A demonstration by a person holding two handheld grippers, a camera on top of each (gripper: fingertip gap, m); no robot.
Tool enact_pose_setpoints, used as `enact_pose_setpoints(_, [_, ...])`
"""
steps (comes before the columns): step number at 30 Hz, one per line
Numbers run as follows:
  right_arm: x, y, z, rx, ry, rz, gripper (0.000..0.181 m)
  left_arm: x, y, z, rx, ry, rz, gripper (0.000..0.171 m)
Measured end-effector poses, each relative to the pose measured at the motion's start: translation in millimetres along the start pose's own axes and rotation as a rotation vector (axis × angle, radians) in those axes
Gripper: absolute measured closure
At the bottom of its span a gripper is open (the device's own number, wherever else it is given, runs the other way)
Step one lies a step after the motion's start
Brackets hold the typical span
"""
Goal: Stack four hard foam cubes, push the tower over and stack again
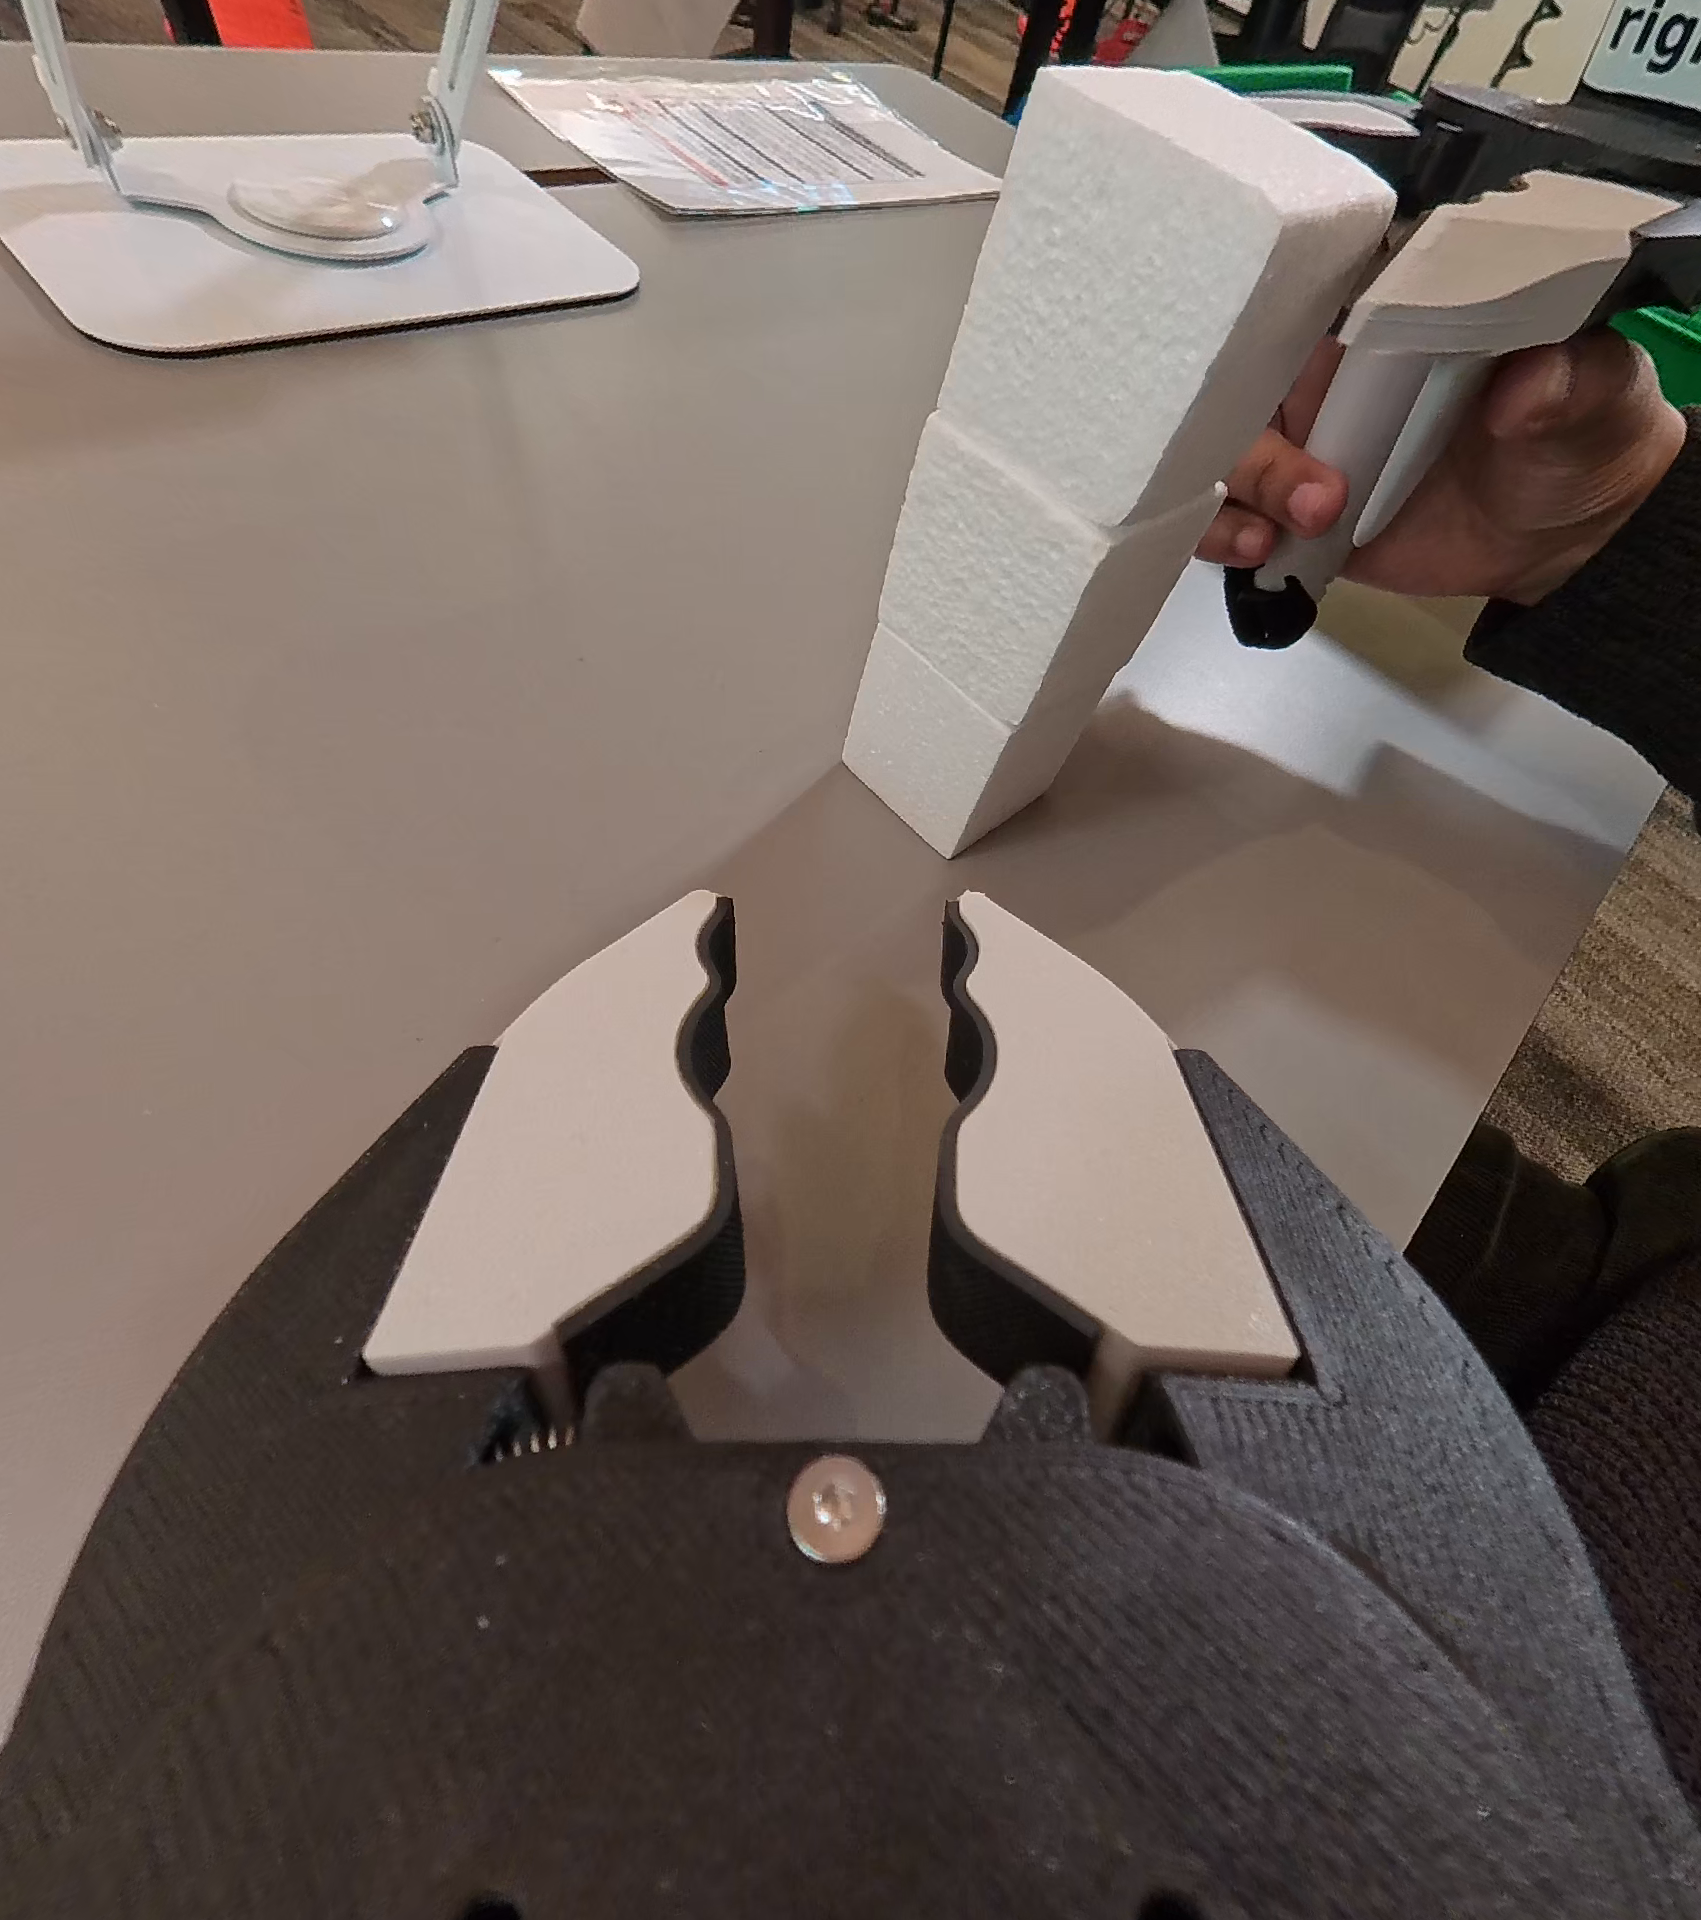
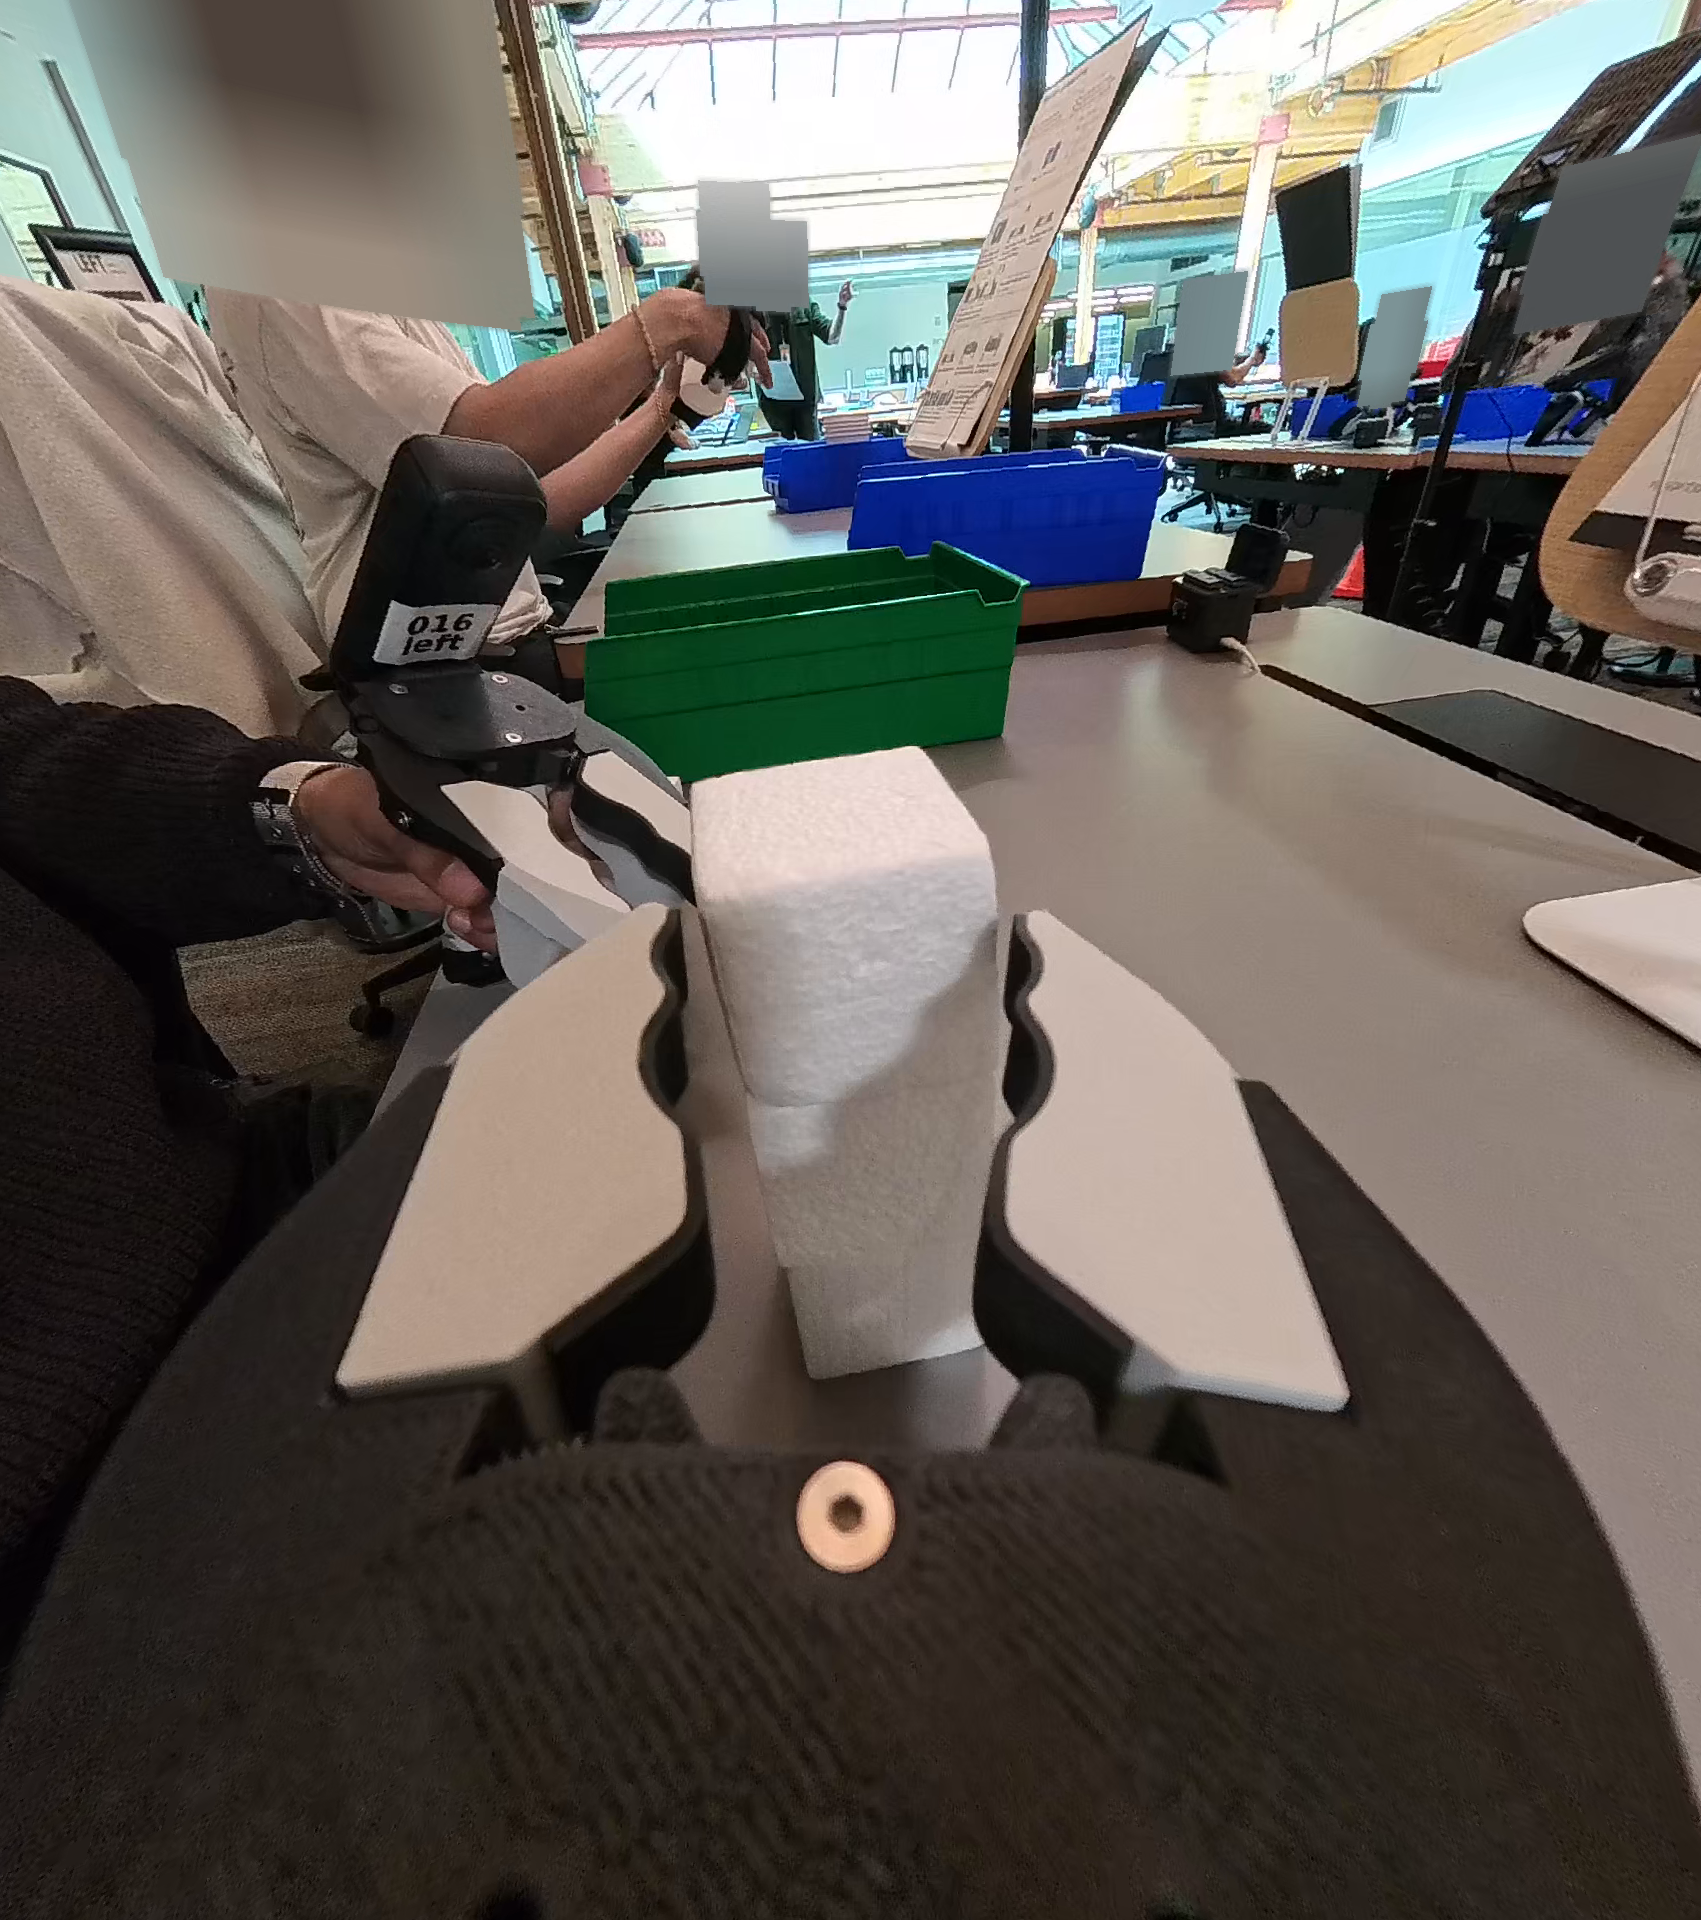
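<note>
Three white foam blocks stand stacked on the grey table: the top block, the middle block and the bottom block. My right gripper straddles the top block. Its left finger looks against the block and a thin gap shows at the right finger, so it reads open. In the left wrist view one of its fingers shows at the block's far side. My left gripper is open and empty, low over the table just in front of the stack, and it also shows in the right wrist view.
A white stand base and a laminated sheet lie at the back. A green bin stands behind the stack, with blue bins farther off. The table edge runs close to the right. A person in white sits nearby.
</note>
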State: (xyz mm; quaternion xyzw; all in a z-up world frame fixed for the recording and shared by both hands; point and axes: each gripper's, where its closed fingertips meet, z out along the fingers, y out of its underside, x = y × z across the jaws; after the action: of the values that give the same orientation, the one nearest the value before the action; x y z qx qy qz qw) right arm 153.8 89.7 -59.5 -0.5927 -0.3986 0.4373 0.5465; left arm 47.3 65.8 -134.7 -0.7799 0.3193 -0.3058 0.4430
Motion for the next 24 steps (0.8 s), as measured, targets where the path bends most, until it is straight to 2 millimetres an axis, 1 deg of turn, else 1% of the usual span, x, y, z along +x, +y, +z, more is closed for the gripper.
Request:
enact_pose_setpoints(4, [0, -1, 0, 0.0, 0.001, 0.0, 0.12, 0, 0, 0, 0.0, -0.001, 0.0, 0.132])
enact_pose_setpoints(10, [1, -5, -5, 0.008, 0.015, 0.01, 0.112, -1, -1, 0, 0.003, -0.003, -0.001, 0.132])
enact_pose_setpoints(15, [7, -12, -13, 0.039, 0.048, 0.026, 0.108, -7, -1, -2, 0.006, -0.035, -0.006, 0.131])
enact_pose_setpoints(18, [10, -15, -18, 0.057, 0.076, 0.043, 0.105, -8, -6, -4, 0.028, -0.037, -0.03, 0.13])
enact_pose_setpoints(24, [8, -18, -32, 0.085, 0.149, 0.057, 0.099, -4, -9, -7, 0.048, -0.035, -0.04, 0.13])
